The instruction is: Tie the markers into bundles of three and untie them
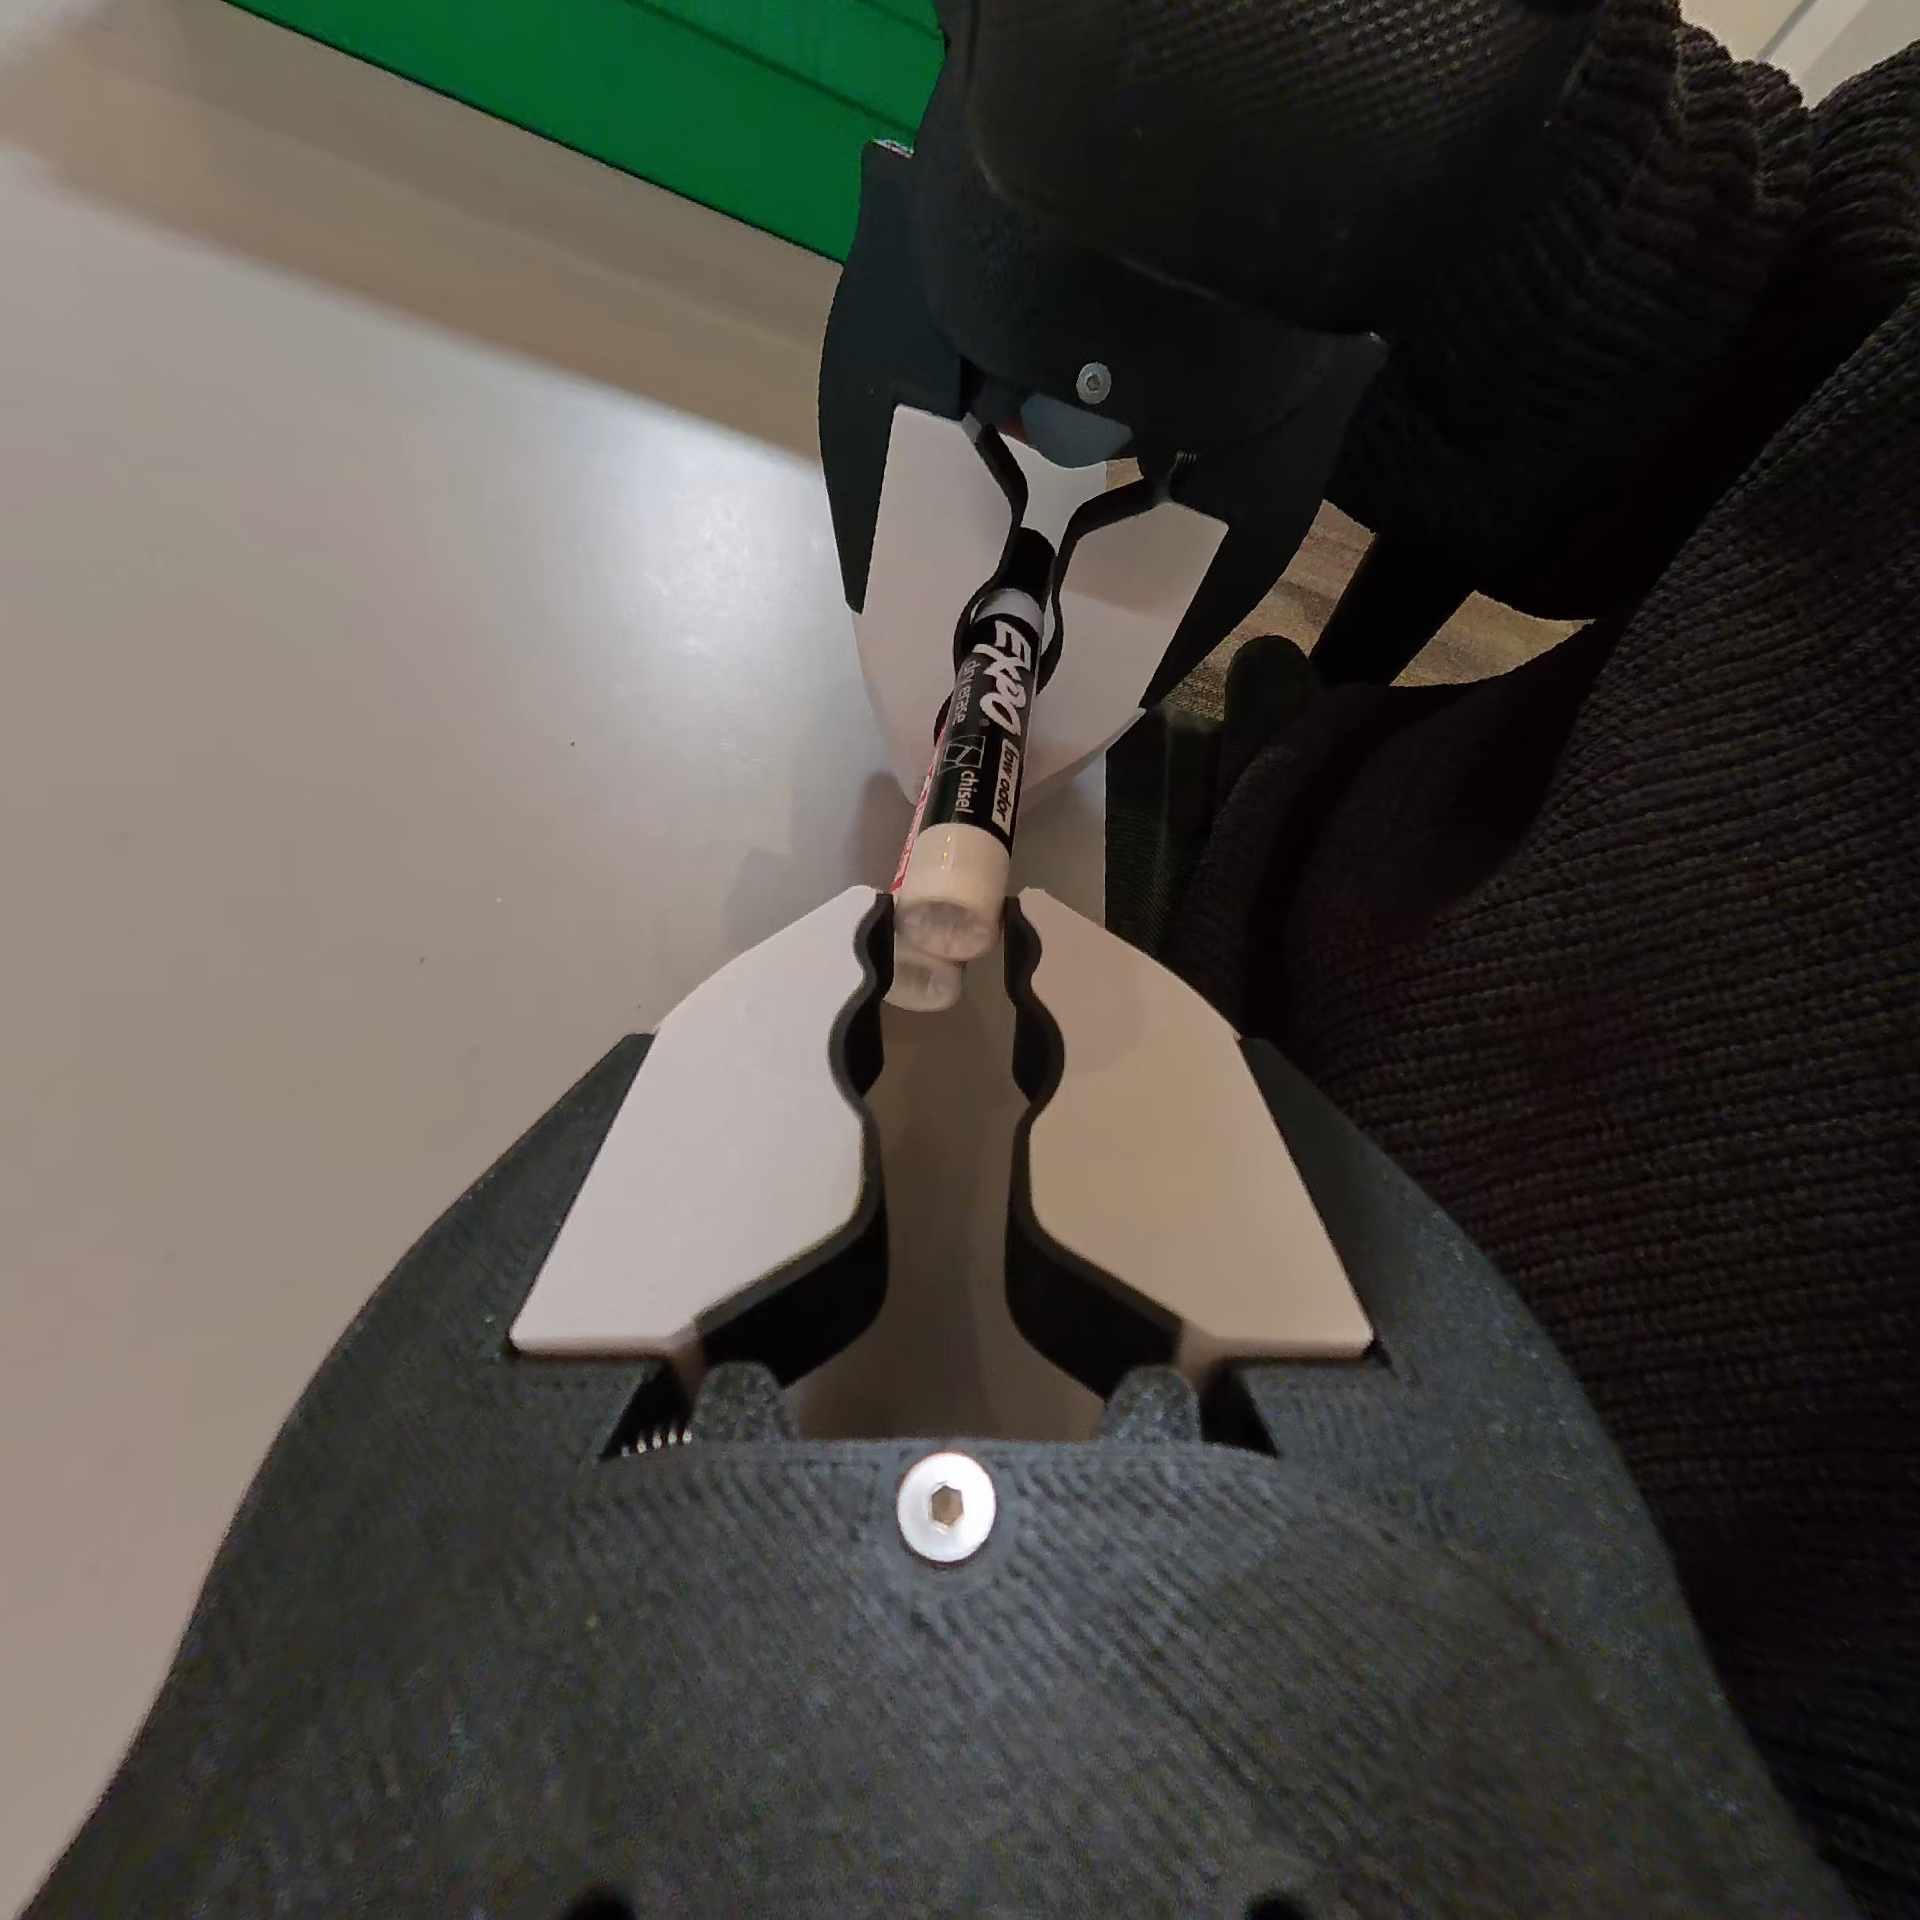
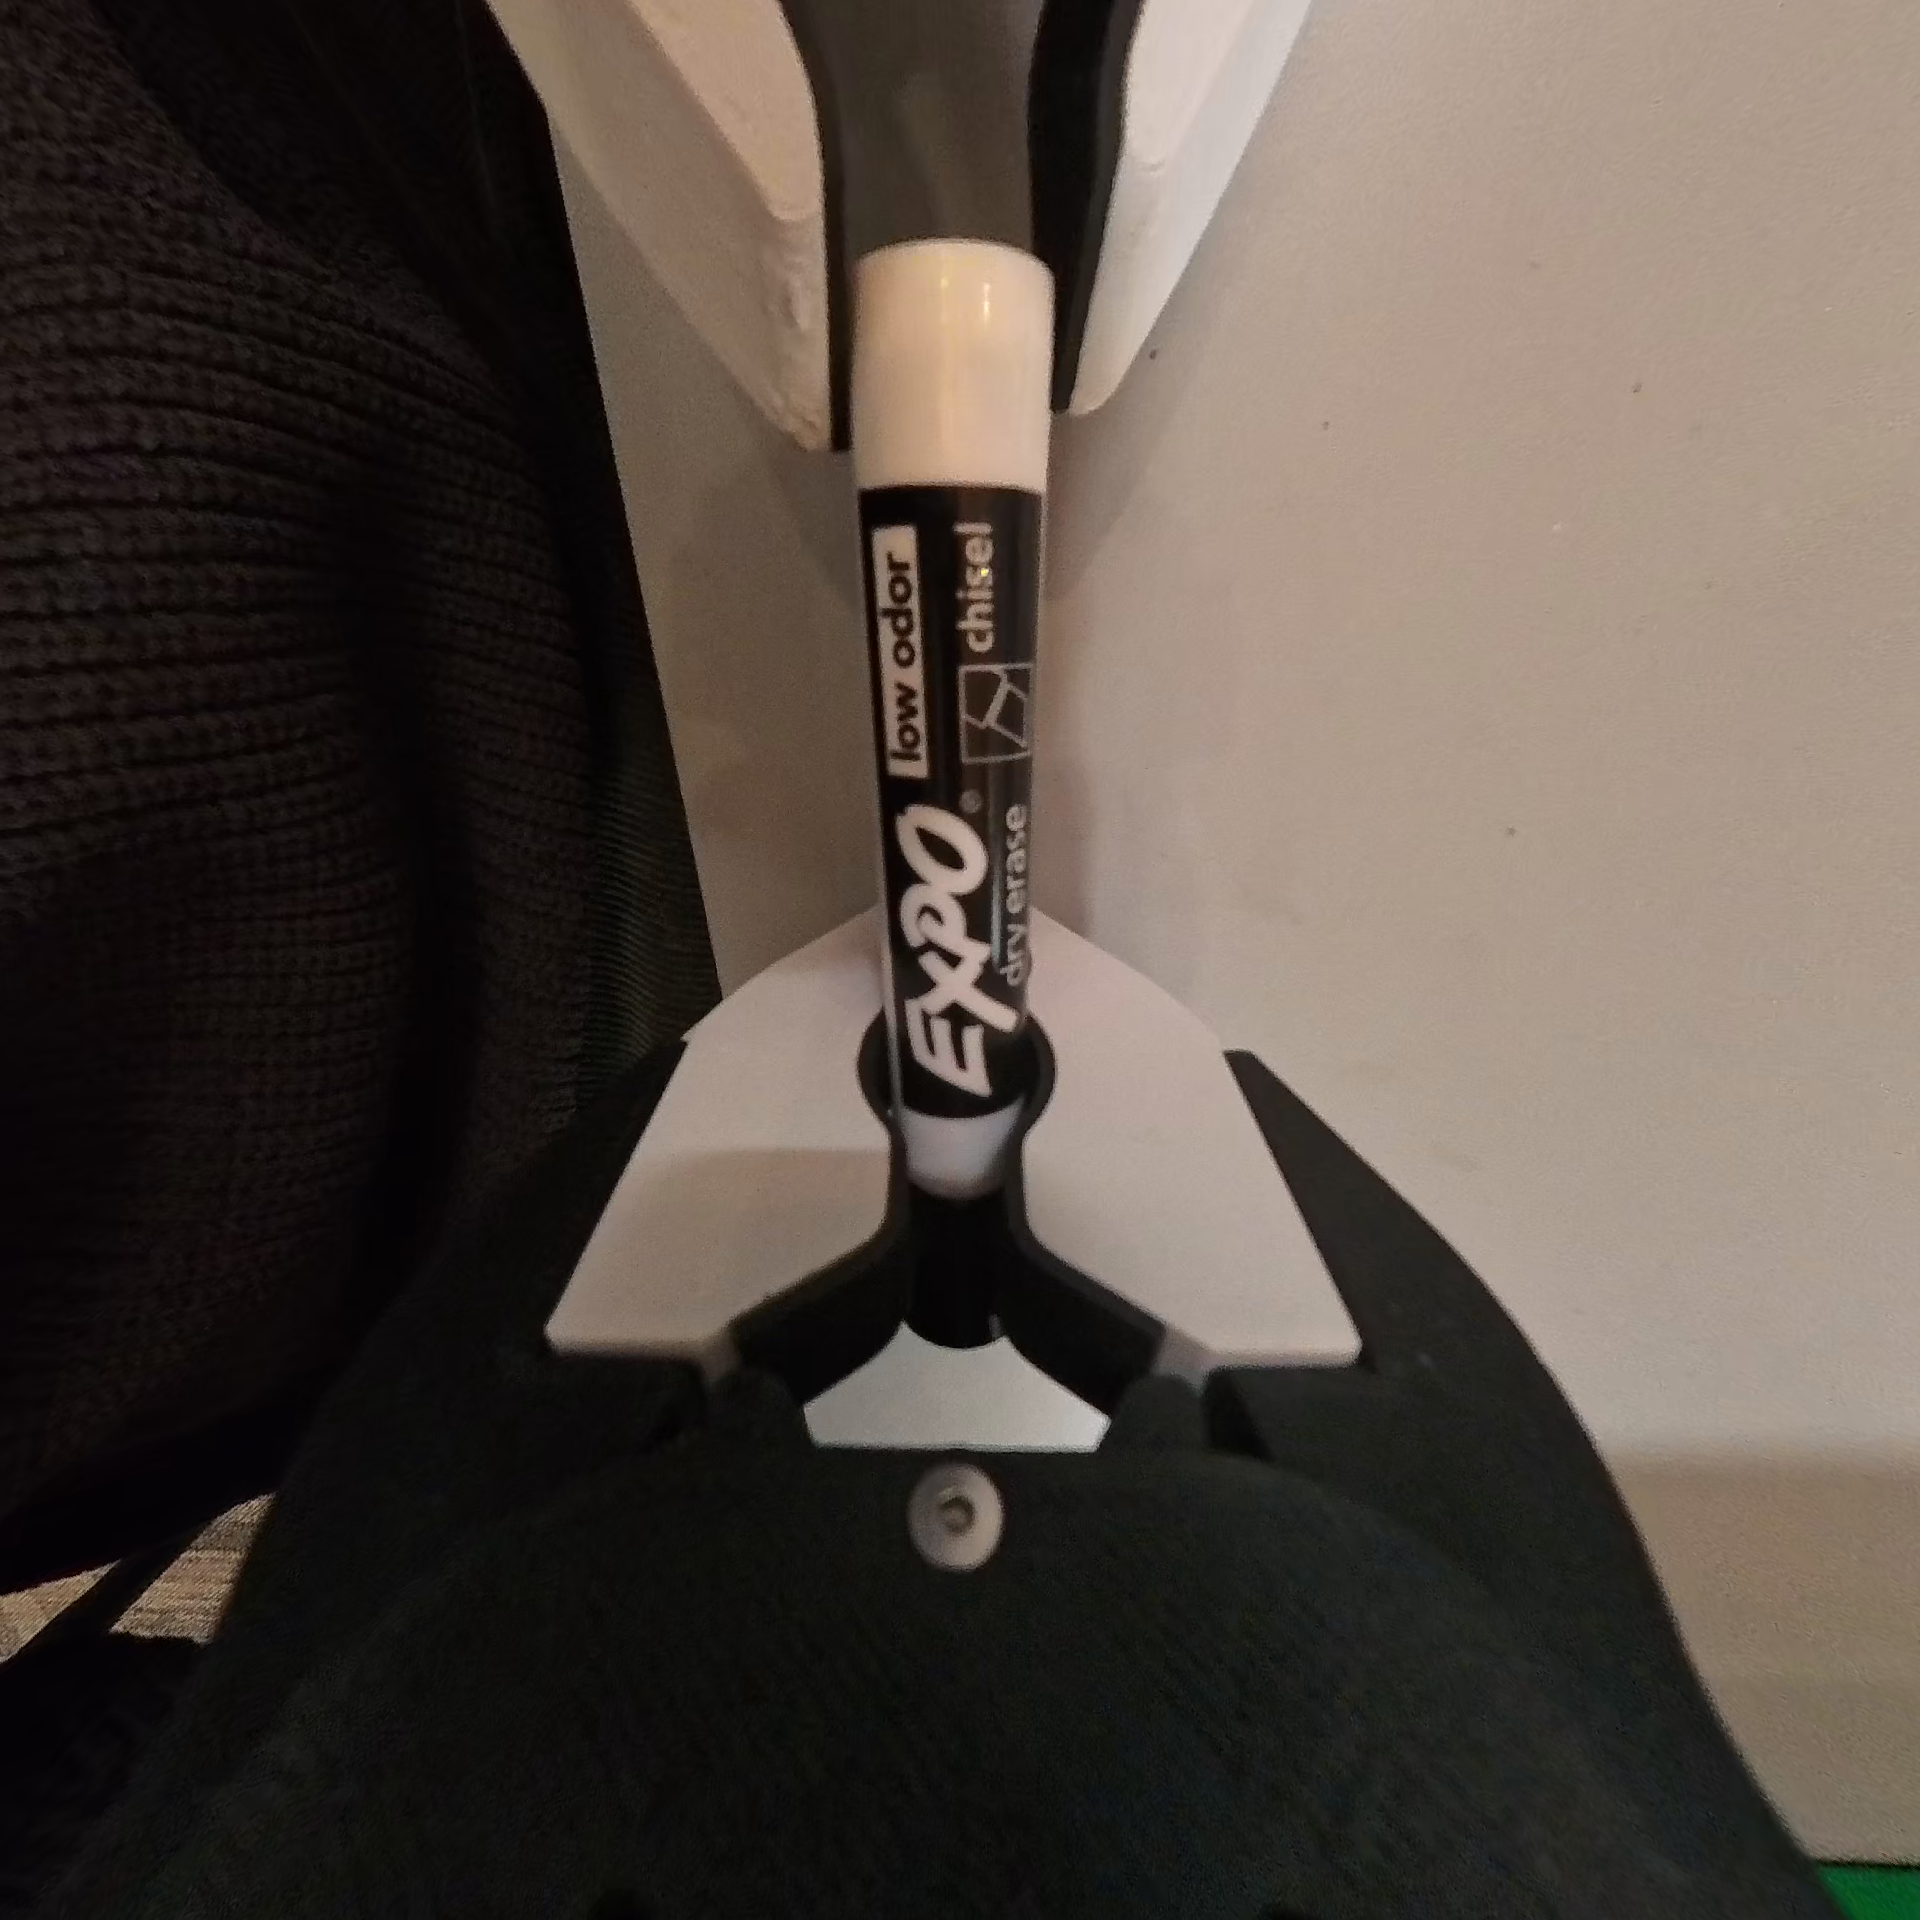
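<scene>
A black dry-erase marker (image 1: 987,727) with a white rear end is clamped in my right gripper (image 1: 1013,727), which is shut on its barrel close to the black cap (image 2: 951,1278). In the right wrist view the marker (image 2: 951,675) points straight away from my right gripper (image 2: 956,935). My left gripper (image 1: 951,914) is open, with its fingertips on either side of the marker's white end and not pressing on it. It also shows at the top of the right wrist view (image 2: 951,416). A second round white end (image 1: 925,982) shows just below; I cannot tell whether it is a reflection.
A white table (image 1: 364,727) lies under both grippers. A green object (image 1: 644,94) sits at its far edge. A person's dark knitted garment (image 1: 1662,935) fills the right side and shows in the right wrist view (image 2: 260,623). A black-gloved hand (image 1: 1247,156) holds the right gripper. The gap from one gripper's tips to the other's is roughly 8 cm. The green object (image 1: 644,94) lies some 30 cm from my right tips, 35 cm from my left tips.
</scene>
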Motion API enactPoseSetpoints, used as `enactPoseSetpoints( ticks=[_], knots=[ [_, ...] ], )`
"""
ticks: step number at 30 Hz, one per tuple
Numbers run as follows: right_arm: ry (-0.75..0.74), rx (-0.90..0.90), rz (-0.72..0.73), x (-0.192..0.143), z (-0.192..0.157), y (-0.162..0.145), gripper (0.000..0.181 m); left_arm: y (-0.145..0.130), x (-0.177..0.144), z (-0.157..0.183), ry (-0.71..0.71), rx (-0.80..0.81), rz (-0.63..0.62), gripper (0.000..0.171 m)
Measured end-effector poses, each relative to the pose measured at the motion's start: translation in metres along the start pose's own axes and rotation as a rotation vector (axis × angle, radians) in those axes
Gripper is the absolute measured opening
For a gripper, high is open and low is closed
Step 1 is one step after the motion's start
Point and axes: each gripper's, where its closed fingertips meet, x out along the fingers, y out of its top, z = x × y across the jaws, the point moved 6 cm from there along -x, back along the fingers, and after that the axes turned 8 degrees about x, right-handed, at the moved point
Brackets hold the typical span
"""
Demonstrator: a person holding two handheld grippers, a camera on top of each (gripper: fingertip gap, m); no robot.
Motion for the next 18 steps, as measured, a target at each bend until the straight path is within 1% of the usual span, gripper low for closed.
enactPoseSetpoints(
  ticks=[18],
  knots=[
    [0.001,-0.001,0.0,-0.0005,0.0003,-0.0008,0.015,-0.0006,-0.0014,-0.0003,-0.015,-0.007,0.007,0.021]
  ],
)
